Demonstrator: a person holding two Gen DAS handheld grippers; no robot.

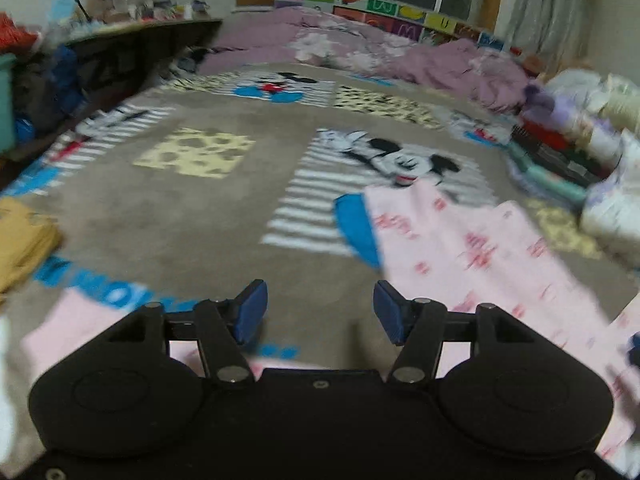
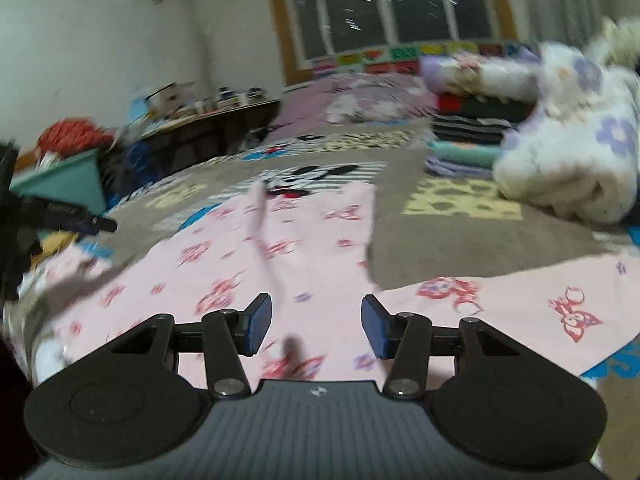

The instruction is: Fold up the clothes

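A pink garment with red bow prints lies spread flat on a grey Mickey Mouse blanket. In the left wrist view the pink garment lies to the right, with another pink part under the gripper at the lower left. My left gripper is open and empty, above bare blanket beside the garment. My right gripper is open and empty, right above the garment's near part. The left gripper shows as a dark shape at the left edge of the right wrist view.
A stack of folded clothes and a white floral bundle sit at the right. A yellow garment lies at the left. A purple quilt lies at the far end. A cluttered table stands left of the bed.
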